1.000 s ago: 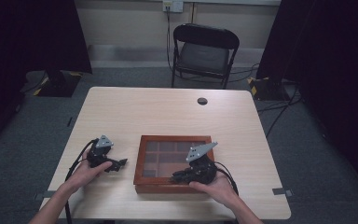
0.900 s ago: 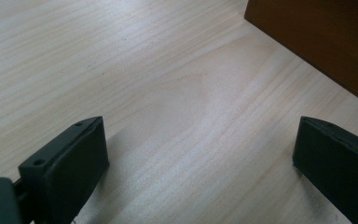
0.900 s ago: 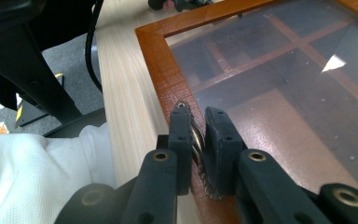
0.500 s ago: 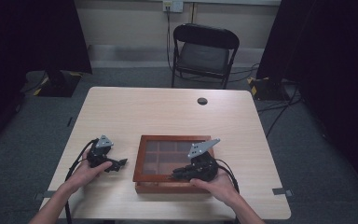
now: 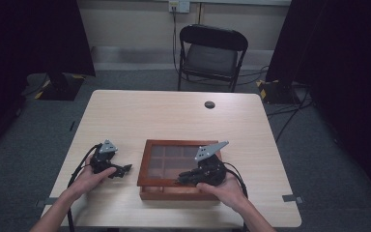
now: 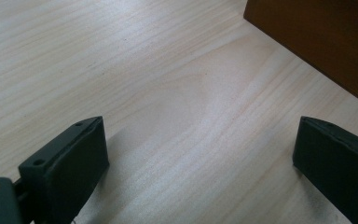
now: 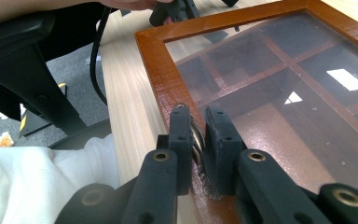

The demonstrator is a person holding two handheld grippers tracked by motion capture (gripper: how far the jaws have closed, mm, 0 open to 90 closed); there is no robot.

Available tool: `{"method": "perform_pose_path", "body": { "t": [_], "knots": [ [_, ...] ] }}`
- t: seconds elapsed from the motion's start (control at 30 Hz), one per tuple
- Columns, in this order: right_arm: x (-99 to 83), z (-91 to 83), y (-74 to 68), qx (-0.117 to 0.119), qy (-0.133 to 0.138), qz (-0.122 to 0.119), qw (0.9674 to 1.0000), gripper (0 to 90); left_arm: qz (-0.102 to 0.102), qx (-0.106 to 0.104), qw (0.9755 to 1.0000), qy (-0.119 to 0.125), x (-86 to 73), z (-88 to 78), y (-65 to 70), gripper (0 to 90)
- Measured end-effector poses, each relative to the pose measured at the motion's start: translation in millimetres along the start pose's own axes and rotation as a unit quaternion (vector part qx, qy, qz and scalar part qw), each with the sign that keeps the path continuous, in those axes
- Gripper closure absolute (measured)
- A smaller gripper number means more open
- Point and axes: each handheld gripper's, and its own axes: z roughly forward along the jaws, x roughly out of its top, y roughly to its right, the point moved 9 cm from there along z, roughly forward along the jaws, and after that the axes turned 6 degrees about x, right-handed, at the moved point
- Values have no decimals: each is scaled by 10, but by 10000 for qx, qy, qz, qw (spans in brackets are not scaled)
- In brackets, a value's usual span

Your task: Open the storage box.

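Box (image 5: pixel 174 166) is the main thing here, a shallow wooden one with a glass lid over a grid of compartments, sitting on the table (image 5: pixel 174 116) toward the person's edge, a bit right of centre. Right gripper (image 5: pixel 181 180) is down at the near rim of the lid, and in the right gripper view its jaws are squeezed nearly together on a small metal latch or clasp (image 7: pixel 197 140) on the frame; hard to say exactly what kind of fitting it is. The right hand (image 5: pixel 222 186) wraps the gripper body, with its grey plate (image 5: pixel 208 150) sticking up over the lid.

Left gripper (image 5: pixel 124 169) rests on the bare table just left of the box, not touching it. In the left gripper view its jaws are spread wide with nothing between them but wood grain, and the box side shows at the top right corner. Left hand (image 5: pixel 89 179) holds it, cable (image 5: pixel 79 166) looping off toward the table edge.

Farther back there's a small dark round thing (image 5: pixel 209 104) on the table and a black folding chair (image 5: pixel 210 50) beyond the far edge
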Motion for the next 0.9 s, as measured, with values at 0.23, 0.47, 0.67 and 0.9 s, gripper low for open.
{"method": "perform_pose_path", "body": {
  "t": [0.23,0.47,0.67,0.9],
  "knots": [
    [42,-31,-2,5,63,9,10000,818,-2,1,10000,1,0,0,0,24],
    [97,-71,-2,-12,138,11,9999,819,-2,1,10000,1,0,0,0,24],
    [152,-108,4,-28,199,14,9998,819,-1,0,10000,0,0,0,0,24],
    [194,-134,6,-43,230,17,9997,819,0,1,10000,0,0,0,0,24]
  ]
}}
